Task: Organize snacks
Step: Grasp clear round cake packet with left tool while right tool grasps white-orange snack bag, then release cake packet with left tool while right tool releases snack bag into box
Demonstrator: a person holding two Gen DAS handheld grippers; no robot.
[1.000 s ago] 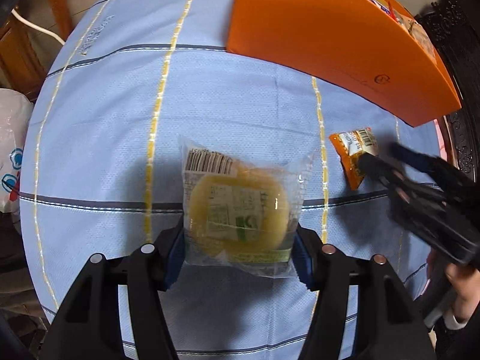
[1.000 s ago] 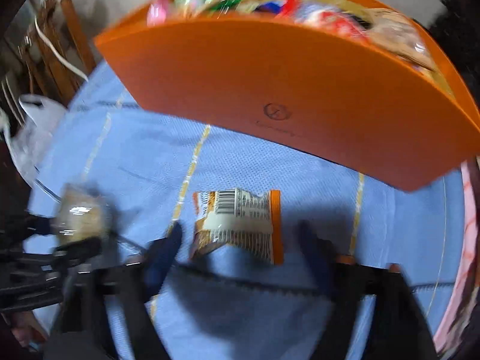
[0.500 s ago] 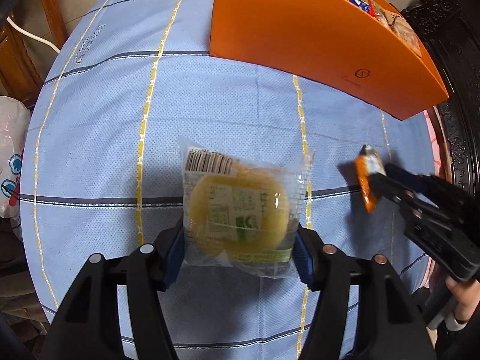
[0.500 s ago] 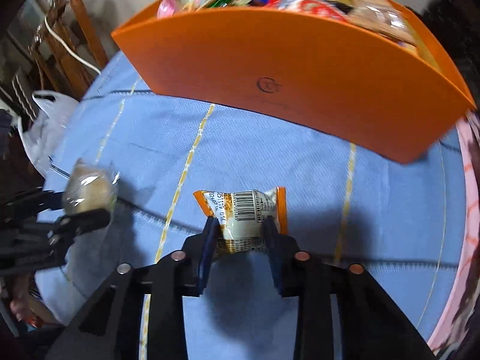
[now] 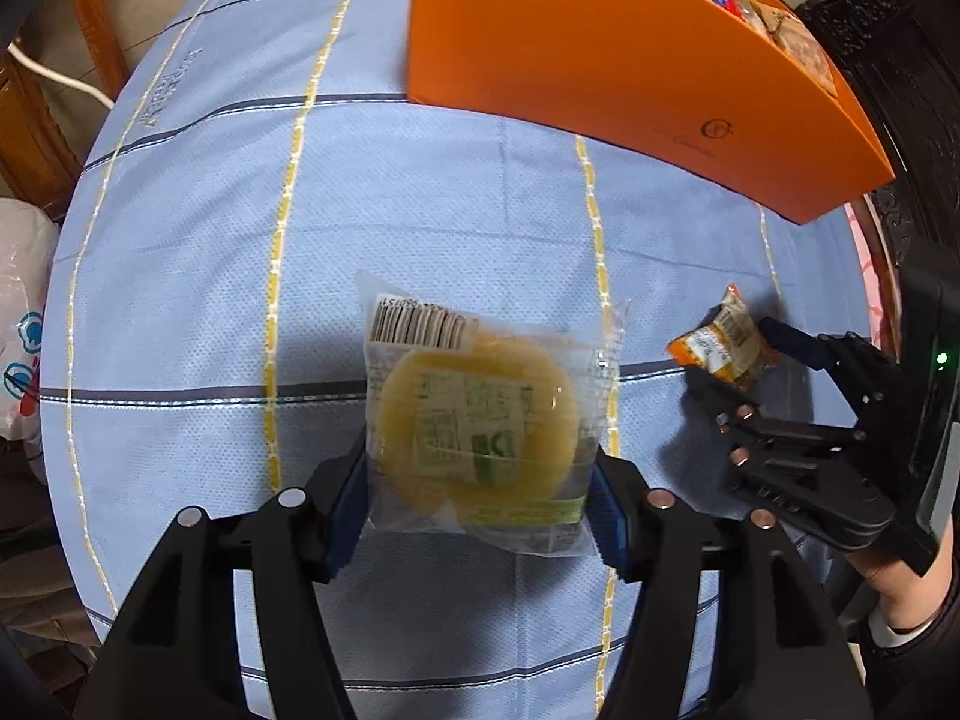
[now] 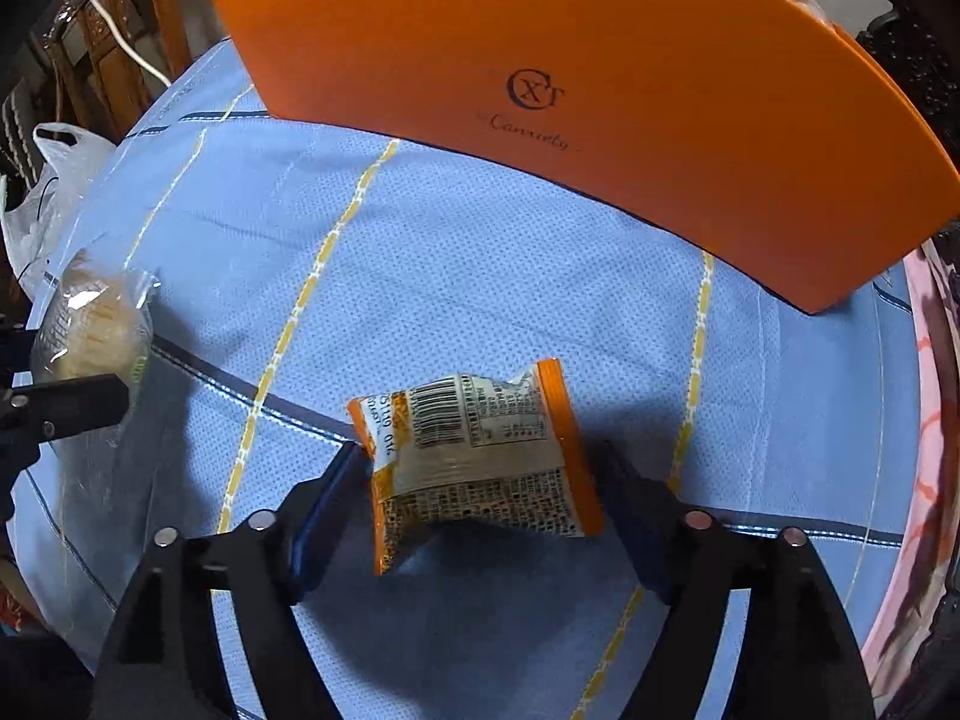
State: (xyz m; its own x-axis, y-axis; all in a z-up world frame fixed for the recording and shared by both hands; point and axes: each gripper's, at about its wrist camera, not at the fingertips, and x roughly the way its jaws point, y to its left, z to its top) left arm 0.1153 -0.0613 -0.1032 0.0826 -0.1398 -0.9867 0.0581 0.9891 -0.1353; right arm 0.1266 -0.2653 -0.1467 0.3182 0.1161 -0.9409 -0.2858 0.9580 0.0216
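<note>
A round yellow cake sealed in a clear plastic wrapper (image 5: 474,420) is pinched between the blue pads of the left claw (image 5: 480,492) and is held above the table (image 5: 420,210), which is covered by a light blue cloth with yellow and dark stripes; the same wrapped cake is seen at the left edge of the right wrist view (image 6: 90,324). A small orange and silver foil snack packet with a barcode (image 6: 474,456) is seen between the fingers of the right claw (image 6: 480,510), whose jaws are opening; the left pad is touching the packet's edge, while the right pad is seen just beside its orange seam, and whether contact is kept there cannot be told. In the left wrist view that packet (image 5: 723,342) is seen at the tips of the right claw (image 5: 729,354), near the right edge of the table. A tall orange box with a printed logo (image 6: 600,108) is stood at the far right of the table, and assorted wrapped snacks (image 5: 750,6) are seen inside it. A white plastic bag (image 5: 18,312) is seen beyond the left edge of the table.
</note>
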